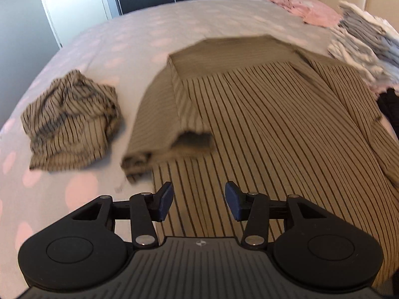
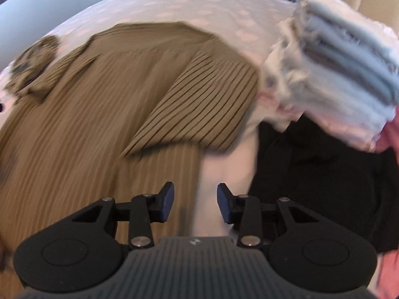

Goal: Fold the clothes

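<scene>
A shirt [image 1: 261, 124] is lying spread across the middle of the bed [image 1: 124, 37], its sleeves folded over it. A crumpled garment [image 1: 72, 122] is sitting at its left; a stack of clothes [image 1: 366, 57] is sitting at upper right.

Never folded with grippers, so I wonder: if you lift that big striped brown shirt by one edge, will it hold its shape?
Probably not. The striped brown shirt lies thin and flat on the bed, so it should droop. Its folded-in sleeve would likely flop open.
</scene>
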The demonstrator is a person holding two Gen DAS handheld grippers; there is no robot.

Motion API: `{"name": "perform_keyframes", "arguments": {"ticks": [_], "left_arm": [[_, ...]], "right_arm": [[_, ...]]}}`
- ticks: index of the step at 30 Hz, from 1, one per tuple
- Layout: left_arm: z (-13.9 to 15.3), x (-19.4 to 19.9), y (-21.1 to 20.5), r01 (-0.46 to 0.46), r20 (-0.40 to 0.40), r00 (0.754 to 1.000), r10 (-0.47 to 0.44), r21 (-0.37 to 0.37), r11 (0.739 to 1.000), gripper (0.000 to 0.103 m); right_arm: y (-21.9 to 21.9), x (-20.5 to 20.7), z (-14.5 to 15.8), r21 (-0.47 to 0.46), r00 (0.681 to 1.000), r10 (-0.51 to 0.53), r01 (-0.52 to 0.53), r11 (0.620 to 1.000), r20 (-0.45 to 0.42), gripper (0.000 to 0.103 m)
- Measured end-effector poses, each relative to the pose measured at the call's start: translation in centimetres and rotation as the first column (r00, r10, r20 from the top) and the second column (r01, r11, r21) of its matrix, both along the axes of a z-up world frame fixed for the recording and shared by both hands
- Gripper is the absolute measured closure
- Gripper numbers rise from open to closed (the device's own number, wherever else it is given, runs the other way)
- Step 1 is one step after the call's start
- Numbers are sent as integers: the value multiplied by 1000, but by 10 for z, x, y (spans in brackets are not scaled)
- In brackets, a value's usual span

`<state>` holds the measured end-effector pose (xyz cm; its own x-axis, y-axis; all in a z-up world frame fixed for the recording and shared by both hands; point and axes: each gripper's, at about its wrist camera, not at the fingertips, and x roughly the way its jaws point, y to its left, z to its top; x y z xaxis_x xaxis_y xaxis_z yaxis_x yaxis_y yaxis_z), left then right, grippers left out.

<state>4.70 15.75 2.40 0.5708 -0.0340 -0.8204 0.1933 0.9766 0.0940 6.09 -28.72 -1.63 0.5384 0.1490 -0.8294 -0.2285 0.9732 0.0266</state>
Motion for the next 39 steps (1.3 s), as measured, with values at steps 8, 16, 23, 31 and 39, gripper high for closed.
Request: {"name": "perform_keyframes", "arguments": {"ticks": [8,16,23,31,39], "left_arm": [[-6,-34,-25,74,-9,997,-73,63,995,59],[-1,-48,-47,131,41,990,-134,63,989,59],[0,-53,-49,132,45,990,-135,64,989,59],[-2,-52,-46,129,27,991,-131,60,990,59],[-5,-52,-46,141,-3,990,-142,75,987,59]], "right_arm": [[31,-92,0,-42,982,186,-188,981,-45,61],[38,-119,-29,-135,977,165,-184,974,-136,85],[35,-123,-14,-126,984,133,-148,981,-116,99],[2,-118,6,-231,986,-26,-13,973,-164,101],[-18,-103,-33,-307,943,-126,27,951,-309,101]]}}
